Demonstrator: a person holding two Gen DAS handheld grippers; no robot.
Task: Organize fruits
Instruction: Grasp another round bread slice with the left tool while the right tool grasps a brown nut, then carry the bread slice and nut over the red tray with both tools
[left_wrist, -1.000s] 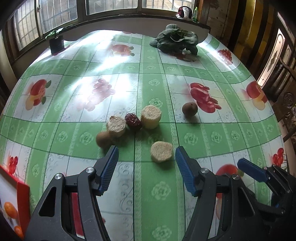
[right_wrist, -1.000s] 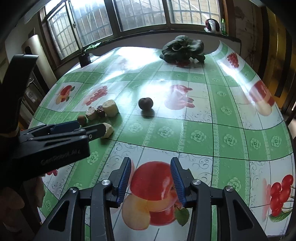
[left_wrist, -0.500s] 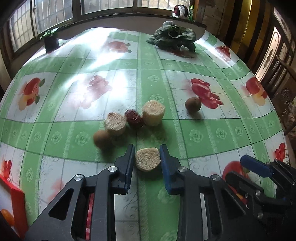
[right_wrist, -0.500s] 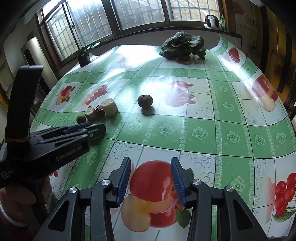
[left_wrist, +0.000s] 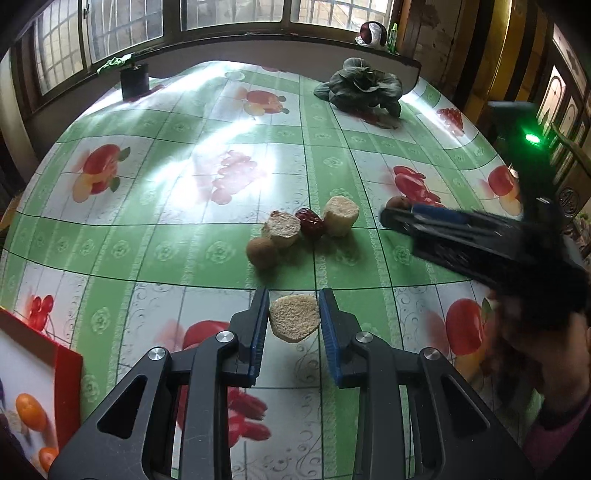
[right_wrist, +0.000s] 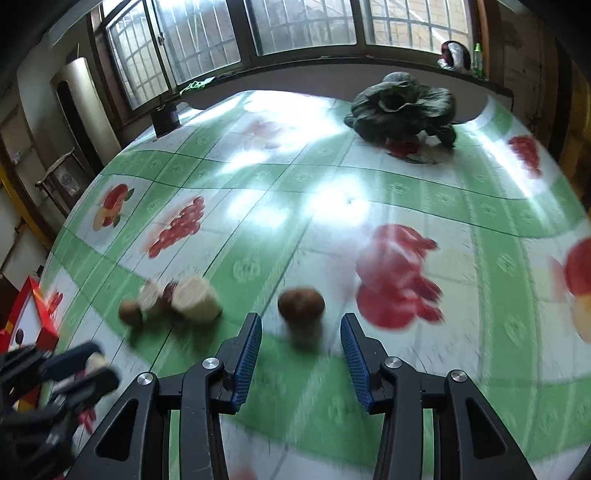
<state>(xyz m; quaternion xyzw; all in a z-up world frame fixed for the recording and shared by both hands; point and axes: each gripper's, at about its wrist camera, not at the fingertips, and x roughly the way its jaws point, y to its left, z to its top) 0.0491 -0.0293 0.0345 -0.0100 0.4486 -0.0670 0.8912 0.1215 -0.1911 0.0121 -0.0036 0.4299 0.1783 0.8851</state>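
Observation:
My left gripper (left_wrist: 293, 323) is shut on a pale tan cut piece (left_wrist: 294, 322), held above the tablecloth. Beyond it lie a brown round fruit (left_wrist: 261, 252), a second cut piece (left_wrist: 281, 228), a dark red date (left_wrist: 311, 221) and a pale cylinder piece (left_wrist: 341, 215), all close together. In the right wrist view my right gripper (right_wrist: 301, 352) stands open just short of a brown round fruit (right_wrist: 301, 303), which lies ahead of the gap between the blue pads. The same cluster (right_wrist: 173, 301) sits to its left. The right gripper (left_wrist: 424, 219) also shows at the right of the left wrist view.
A red-edged box (left_wrist: 33, 391) with printed oranges stands at the near left. A dark leafy vegetable (left_wrist: 364, 86) lies at the far side near the sill, a black pot (left_wrist: 135, 79) at the far left. A person's hand (left_wrist: 535, 354) holds the right gripper.
My left gripper closed on the tan cut piece and drew it back from the cluster. My right gripper moved forward and left across the table to the lone brown fruit.

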